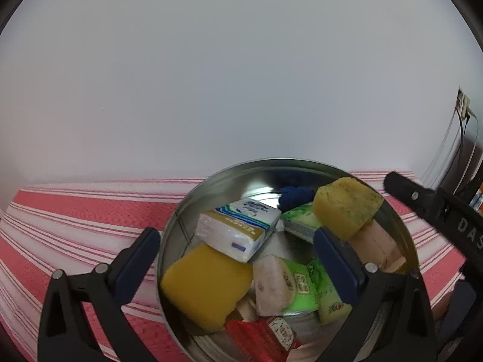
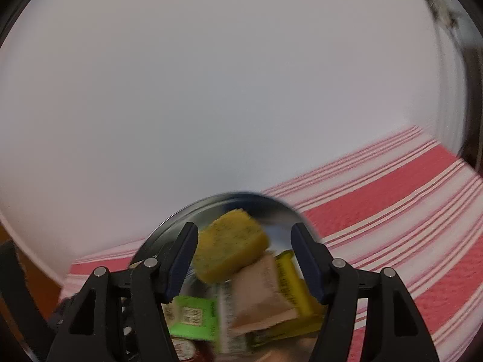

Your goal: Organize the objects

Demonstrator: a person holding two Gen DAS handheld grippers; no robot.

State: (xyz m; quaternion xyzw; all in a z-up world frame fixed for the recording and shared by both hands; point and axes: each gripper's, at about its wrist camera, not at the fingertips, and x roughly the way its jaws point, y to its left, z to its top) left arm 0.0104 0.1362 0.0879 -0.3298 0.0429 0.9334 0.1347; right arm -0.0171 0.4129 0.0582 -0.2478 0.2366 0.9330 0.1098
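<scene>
Looking from the left wrist you get the sharp view: round shiny metal tin (image 1: 181, 220) on the red-and-white striped cloth (image 1: 75, 211), holding a smooth yellow sponge (image 1: 205, 283), a white tissue pack (image 1: 238, 229), green packets (image 1: 302, 286) and a speckled yellow sponge (image 1: 347, 205) perched on top, long side running left to right. The right wrist view is blurry and skips the tissue pack. Left gripper (image 1: 235, 268) tilts down, jaws spread all the way, gripping nothing. Right gripper (image 2: 244, 265) angles down too, jaws partly apart around the speckled sponge (image 2: 229, 247), not touching it.
</scene>
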